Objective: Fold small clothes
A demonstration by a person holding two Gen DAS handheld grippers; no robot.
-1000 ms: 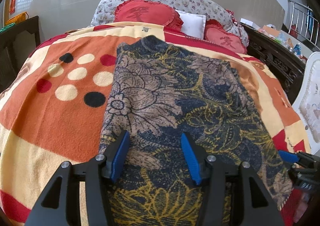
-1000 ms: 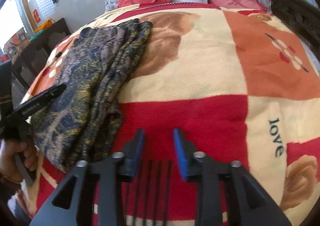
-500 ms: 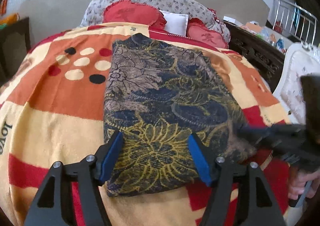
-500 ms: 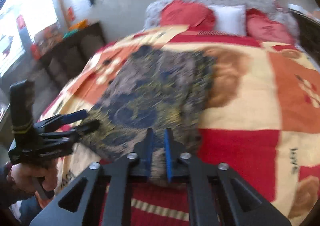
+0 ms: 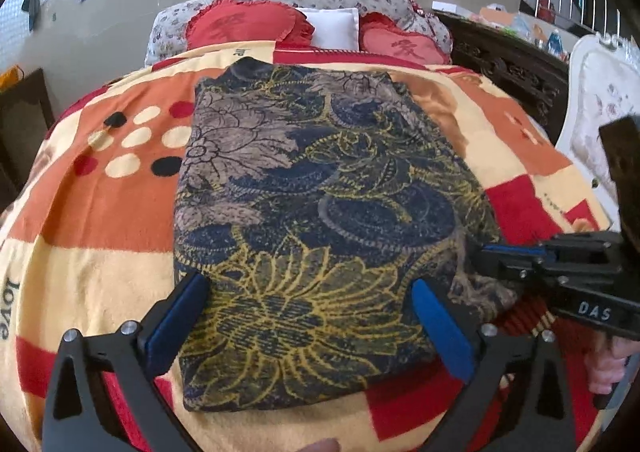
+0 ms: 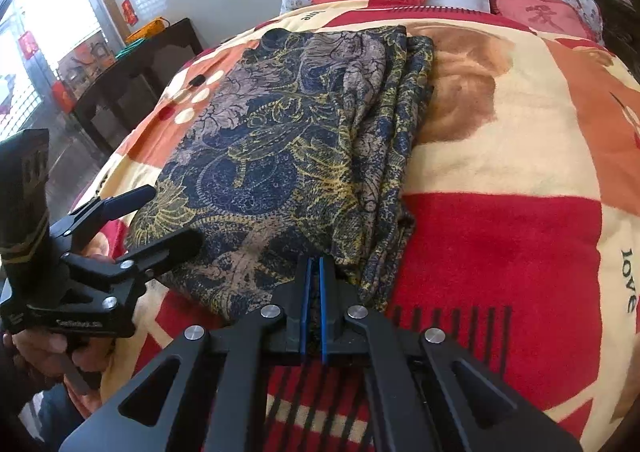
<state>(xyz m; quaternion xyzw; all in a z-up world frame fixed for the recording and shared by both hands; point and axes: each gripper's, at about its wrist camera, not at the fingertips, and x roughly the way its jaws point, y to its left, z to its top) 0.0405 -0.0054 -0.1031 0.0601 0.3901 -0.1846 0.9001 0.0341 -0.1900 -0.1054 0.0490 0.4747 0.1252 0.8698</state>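
Observation:
A folded dark garment (image 5: 320,212) with yellow and grey flowers lies flat on the patterned blanket (image 5: 100,212). My left gripper (image 5: 308,284) hovers over its near edge, jaws wide and still opening, the cloth below them and no pad pressing on it. From the right wrist it shows at the left, the left gripper (image 6: 168,216) held by a hand. My right gripper (image 6: 314,266) is shut on the garment (image 6: 288,140) at its near right corner, where the layered folds end. It also enters the left wrist view, the right gripper (image 5: 486,252) biting that corner.
Red heart cushions (image 5: 248,24) and a white pillow (image 5: 334,26) lie at the head of the bed. A dark carved wooden frame (image 5: 516,68) and a white chair (image 5: 596,100) stand to the right, and a dark table (image 6: 140,68) to the left.
The left jaws spread much wider and drew back to the garment's near edge. The right gripper left the red blanket patch, came to the garment's near right corner and closed there.

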